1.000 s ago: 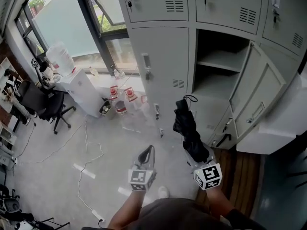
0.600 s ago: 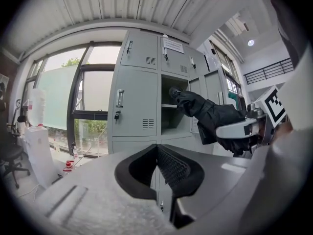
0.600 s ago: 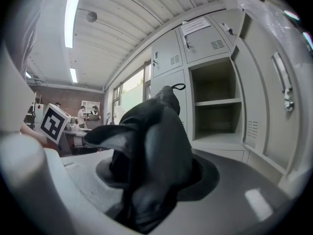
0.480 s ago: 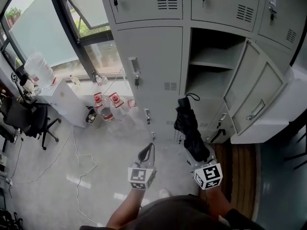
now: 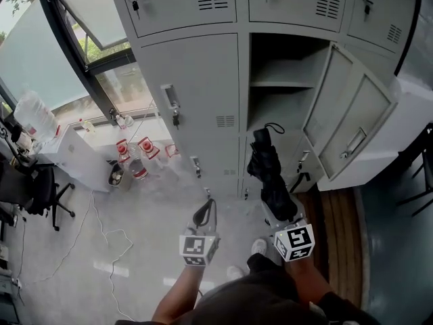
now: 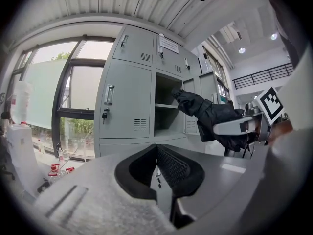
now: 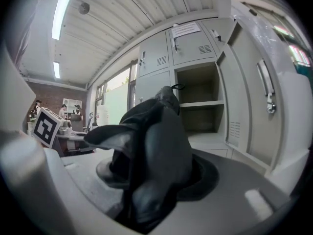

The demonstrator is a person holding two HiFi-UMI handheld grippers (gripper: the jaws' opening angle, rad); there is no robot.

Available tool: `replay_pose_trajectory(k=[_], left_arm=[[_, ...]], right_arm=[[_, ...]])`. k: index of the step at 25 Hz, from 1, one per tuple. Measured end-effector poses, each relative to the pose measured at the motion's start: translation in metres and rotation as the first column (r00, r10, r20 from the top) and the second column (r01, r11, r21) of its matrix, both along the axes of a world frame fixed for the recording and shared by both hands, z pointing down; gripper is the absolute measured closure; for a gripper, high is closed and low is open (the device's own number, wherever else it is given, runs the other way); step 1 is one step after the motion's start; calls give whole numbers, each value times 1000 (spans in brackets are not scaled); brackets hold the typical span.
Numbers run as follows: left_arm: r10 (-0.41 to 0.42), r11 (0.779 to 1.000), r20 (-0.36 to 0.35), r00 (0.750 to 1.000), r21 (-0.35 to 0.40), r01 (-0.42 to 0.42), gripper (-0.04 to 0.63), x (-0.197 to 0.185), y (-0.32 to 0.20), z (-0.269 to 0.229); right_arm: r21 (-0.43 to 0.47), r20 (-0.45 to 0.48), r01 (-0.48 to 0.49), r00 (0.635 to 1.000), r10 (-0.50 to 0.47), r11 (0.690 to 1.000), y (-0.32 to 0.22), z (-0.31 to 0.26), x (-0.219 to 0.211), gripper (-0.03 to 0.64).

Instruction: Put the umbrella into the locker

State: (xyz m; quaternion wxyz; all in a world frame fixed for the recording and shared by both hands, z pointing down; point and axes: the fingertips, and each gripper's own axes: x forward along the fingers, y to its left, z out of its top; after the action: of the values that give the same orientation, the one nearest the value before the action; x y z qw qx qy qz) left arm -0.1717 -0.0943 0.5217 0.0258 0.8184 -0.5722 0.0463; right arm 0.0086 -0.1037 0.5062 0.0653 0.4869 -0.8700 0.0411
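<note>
The folded black fabric umbrella (image 5: 269, 175) is held in the air, upright and leaning a little towards the tall grey sheet-metal locker (image 5: 196, 80). It is just in front of the open compartment (image 5: 284, 107) and not yet inside. It is pinched low on its bundled canopy by the right tool (image 5: 279, 212), whose jaws are spread wide around the soft cloth and pressed into it. A thin cord loop (image 5: 273, 126) is seen at the upper end. The left tool (image 5: 206, 214) is pressed together on nothing and is held to the left, clear of the umbrella.

The umbrella is judged to be light. A stiff shaft is presumed under the loose, slack, rather slippery folds, which may shift within the grip. A surer hold would be expected where the cloth is wrapped tight around the shaft. Which end carries the handle cannot be told.

The locker is made of smooth painted steel with louvred vents. A flat inner shelf (image 5: 281, 84) is seen, and a hinged door (image 5: 348, 127) is swung out to the right. The space below the shelf is judged roomy enough for the umbrella to be laid in end first.
</note>
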Motion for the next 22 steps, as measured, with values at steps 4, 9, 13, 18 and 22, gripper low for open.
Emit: replay_pose_trajectory(k=[4, 9, 13, 18, 22], left_arm=[[18, 1000, 0, 1000, 0, -18, 591, 8, -20, 1], [36, 999, 9, 999, -3, -36, 592, 21, -48, 0], [52, 999, 16, 999, -5, -52, 592, 36, -76, -1], [72, 997, 29, 997, -8, -72, 592, 56, -111, 1], [85, 996, 33, 996, -6, -85, 592, 71, -137, 0]], right_arm=[[-12, -8, -33, 999, 33, 999, -19, 3, 10, 382], [-43, -13, -66, 998, 65, 997, -46, 10, 23, 382], [-70, -21, -86, 996, 85, 994, -71, 17, 38, 382], [-101, -28, -93, 995, 91, 991, -104, 27, 51, 382], [-118, -27, -90, 996, 87, 989, -130, 33, 59, 382]])
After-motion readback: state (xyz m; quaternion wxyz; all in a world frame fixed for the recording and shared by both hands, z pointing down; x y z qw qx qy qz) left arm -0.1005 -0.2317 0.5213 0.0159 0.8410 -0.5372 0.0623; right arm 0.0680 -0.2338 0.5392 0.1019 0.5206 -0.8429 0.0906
